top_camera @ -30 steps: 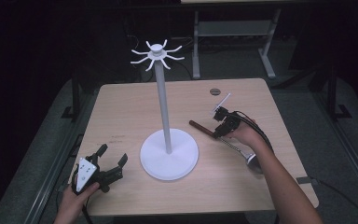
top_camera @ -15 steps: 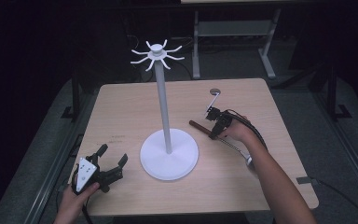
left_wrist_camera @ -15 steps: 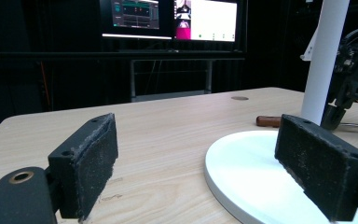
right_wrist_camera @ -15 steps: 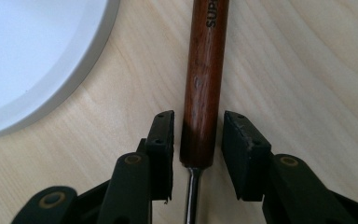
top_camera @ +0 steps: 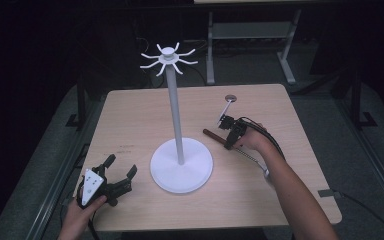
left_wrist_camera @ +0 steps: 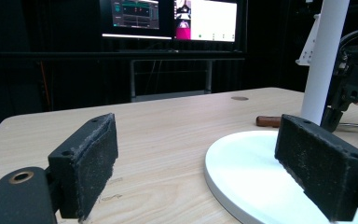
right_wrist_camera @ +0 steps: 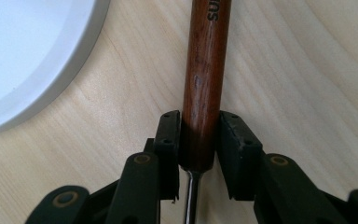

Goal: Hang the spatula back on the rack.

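Note:
A tool with a dark wooden handle [right_wrist_camera: 205, 74] and a metal shaft [right_wrist_camera: 192, 196] lies flat on the wooden table [top_camera: 130, 115], right of the white stand's round base [top_camera: 181, 167]. My right gripper [right_wrist_camera: 200, 140] points down over it. Its jaws have just been closing with the handle's end between them, and both pads now touch the wood. From above, that gripper [top_camera: 228, 135] sits at the handle [top_camera: 211, 134]. My left gripper [top_camera: 121, 166] rests open at the front left, nothing between its pads [left_wrist_camera: 86, 163].
The stand's tall white pole [top_camera: 174, 110] carries a ring of hooks [top_camera: 168, 58] at its top. A small round disc [top_camera: 230, 98] is set in the table near the far edge. Monitors [left_wrist_camera: 168, 18] glow beyond the table. The floor is dark.
My right gripper has come down and slightly forward onto the tool's handle, and its jaws have narrowed around it. The left gripper has stayed where it was.

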